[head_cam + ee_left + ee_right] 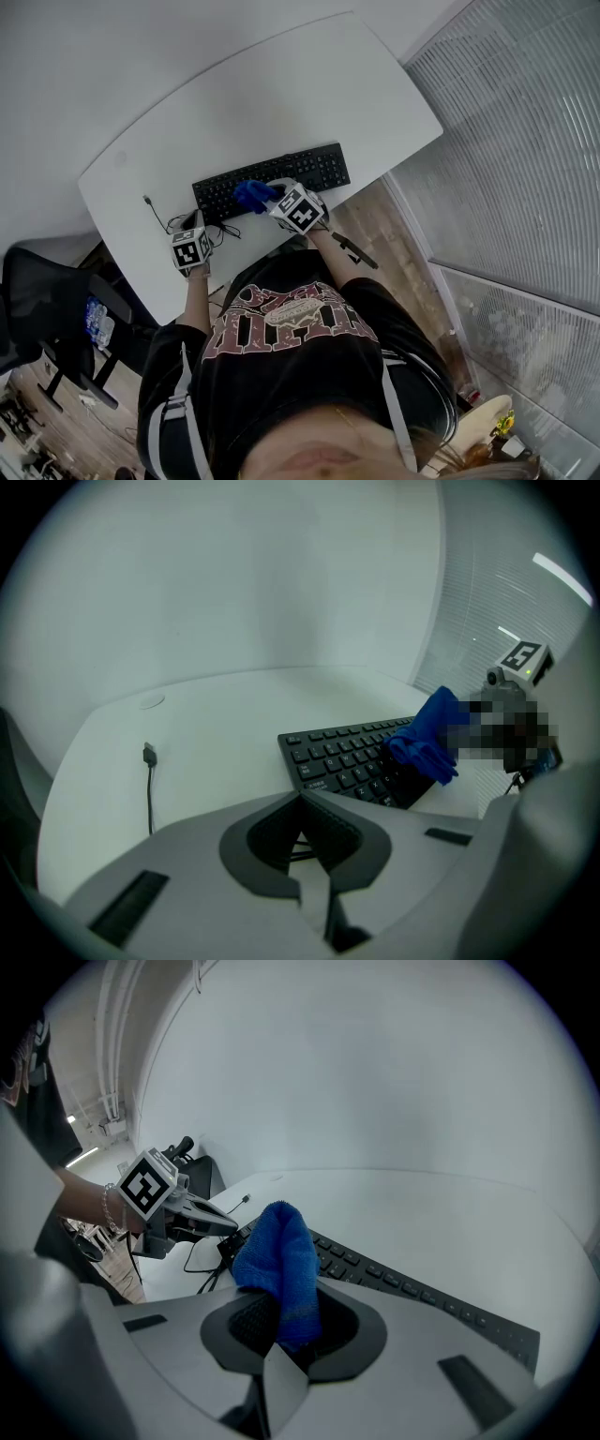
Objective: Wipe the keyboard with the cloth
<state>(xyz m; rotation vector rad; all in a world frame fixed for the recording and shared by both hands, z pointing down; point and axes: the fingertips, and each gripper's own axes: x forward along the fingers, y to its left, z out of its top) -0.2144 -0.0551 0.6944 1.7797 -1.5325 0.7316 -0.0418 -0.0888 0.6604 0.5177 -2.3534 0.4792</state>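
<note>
A person at a white counter point(281, 84) holds a blue cloth point(279, 1260) clenched in the fingers of the right gripper point(286, 1335). The wad sits over the left part of a black keyboard point(281, 178), apparently so its loose fold can drag across the keys. The left gripper point(302, 841), fingers pressed together on nothing, hovers off the keyboard's left end near a loose cable point(150, 780), seemingly kept out of the cloth's path.
</note>
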